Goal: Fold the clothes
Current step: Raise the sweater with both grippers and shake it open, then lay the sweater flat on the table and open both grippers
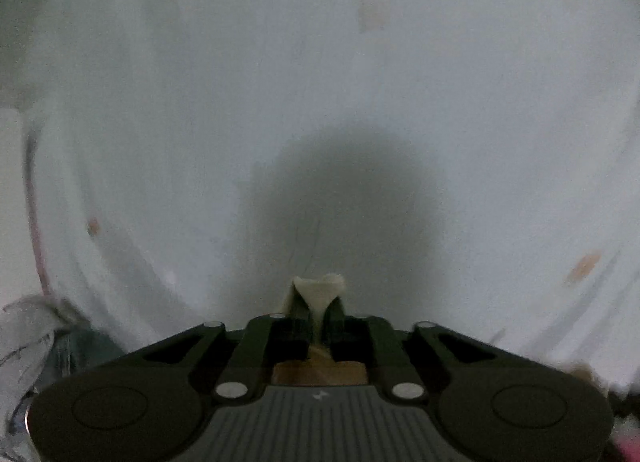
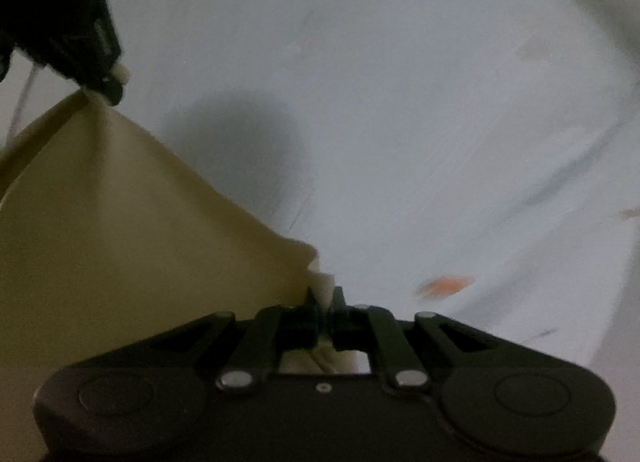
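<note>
A cream garment (image 2: 120, 221) hangs stretched between my two grippers above a white sheet (image 2: 400, 101). My right gripper (image 2: 324, 296) is shut on one corner of it. My left gripper (image 1: 318, 302) is shut on another corner, and only a small tuft of the cream garment (image 1: 320, 288) sticks out between its fingers. The left gripper also shows in the right wrist view (image 2: 110, 87) at the upper left, holding the far corner of the cloth. Both views are blurred.
The white sheet (image 1: 320, 81) fills both views and carries small orange marks (image 2: 446, 286). A crumpled grey-white cloth (image 1: 24, 342) lies at the lower left of the left wrist view. A gripper shadow (image 2: 240, 141) falls on the sheet.
</note>
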A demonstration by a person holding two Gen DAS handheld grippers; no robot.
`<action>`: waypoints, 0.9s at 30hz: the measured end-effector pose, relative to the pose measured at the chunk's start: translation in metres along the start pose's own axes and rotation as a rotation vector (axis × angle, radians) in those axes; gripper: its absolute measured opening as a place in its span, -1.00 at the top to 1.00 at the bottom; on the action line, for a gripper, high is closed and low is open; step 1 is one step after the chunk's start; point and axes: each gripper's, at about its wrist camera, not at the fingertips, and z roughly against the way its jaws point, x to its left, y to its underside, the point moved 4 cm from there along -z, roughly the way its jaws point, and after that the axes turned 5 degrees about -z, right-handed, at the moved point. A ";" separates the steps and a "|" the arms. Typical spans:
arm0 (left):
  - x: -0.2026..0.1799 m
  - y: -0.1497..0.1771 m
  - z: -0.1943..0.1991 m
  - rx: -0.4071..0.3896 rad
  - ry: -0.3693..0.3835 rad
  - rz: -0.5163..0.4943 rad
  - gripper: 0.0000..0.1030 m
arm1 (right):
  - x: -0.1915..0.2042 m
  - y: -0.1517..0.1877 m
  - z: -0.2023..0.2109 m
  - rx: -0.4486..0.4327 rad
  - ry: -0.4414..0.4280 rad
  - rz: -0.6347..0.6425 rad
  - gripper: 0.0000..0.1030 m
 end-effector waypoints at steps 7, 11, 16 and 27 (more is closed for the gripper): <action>0.032 0.137 -0.077 0.317 0.068 -0.047 0.01 | 0.035 0.084 -0.098 0.371 -0.052 -0.153 -0.09; 0.064 0.230 -0.024 0.512 0.097 -0.028 -0.09 | 0.045 0.152 -0.030 0.526 -0.019 -0.168 -0.27; 0.082 0.310 0.058 0.748 0.182 -0.003 -0.28 | 0.059 0.237 0.079 0.821 -0.072 -0.134 -0.28; 0.064 0.335 0.087 0.830 0.160 -0.083 -0.20 | 0.087 0.277 0.154 0.992 -0.344 -0.293 0.08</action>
